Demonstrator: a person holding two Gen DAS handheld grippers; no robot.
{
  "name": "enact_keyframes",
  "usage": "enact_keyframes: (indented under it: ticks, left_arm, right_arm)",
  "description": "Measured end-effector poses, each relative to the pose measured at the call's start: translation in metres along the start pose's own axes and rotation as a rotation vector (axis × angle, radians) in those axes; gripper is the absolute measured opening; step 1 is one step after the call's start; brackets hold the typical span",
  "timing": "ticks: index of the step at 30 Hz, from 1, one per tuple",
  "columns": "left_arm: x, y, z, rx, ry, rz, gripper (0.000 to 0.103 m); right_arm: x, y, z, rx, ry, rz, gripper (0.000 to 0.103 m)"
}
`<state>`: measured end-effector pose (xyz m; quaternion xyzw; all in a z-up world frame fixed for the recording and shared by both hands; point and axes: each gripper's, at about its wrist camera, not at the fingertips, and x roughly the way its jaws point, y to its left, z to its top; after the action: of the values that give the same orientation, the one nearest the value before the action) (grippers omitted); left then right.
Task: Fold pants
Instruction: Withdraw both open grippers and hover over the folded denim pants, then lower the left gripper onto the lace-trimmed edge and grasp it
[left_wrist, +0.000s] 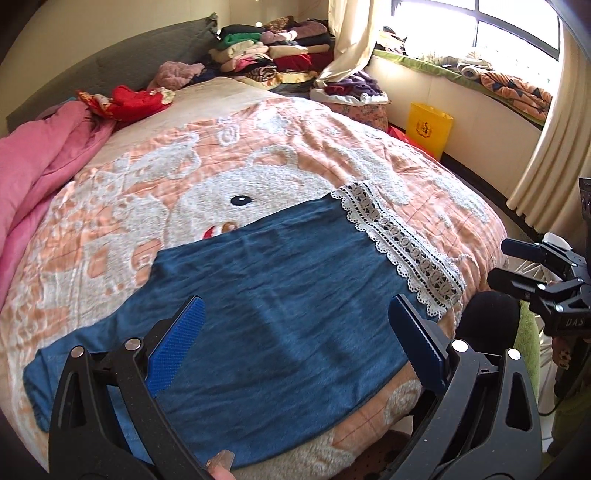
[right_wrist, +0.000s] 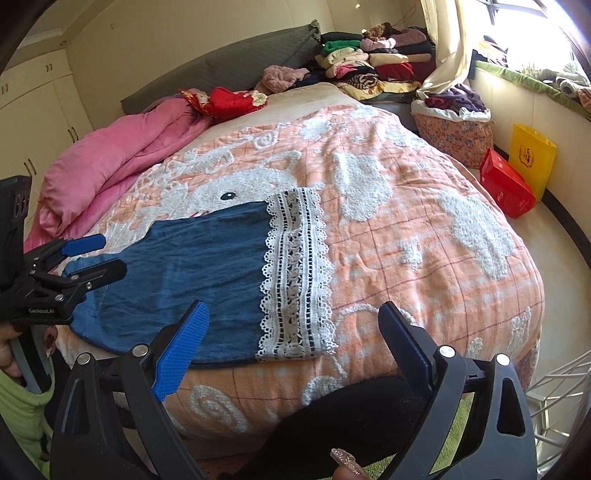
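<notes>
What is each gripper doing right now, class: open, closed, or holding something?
Left gripper: open, holding nothing, above the blue pants.
Right gripper: open, holding nothing, near the pants' lace hem.

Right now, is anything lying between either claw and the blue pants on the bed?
Nothing visible. The blue pants lie flat on the blanket with nothing on top. The left claw and the right claw are both open and empty above them.
</notes>
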<state>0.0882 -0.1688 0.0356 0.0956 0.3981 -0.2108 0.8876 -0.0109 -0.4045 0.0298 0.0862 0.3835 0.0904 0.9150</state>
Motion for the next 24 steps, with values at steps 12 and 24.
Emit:
enact_keyframes:
  ticks: [12,24]
  left_arm:
    - [0.036,-0.004,0.017,0.02,0.032,-0.034,0.093]
    - [0.097,-0.003,0.05,0.058,0.094,-0.08,0.093]
  right_arm:
    - [0.019,-0.005,-0.001,0.021,0.038,0.012,0.092]
    - [0.05,-0.005,-0.007,0.063,0.099,0.039,0.092]
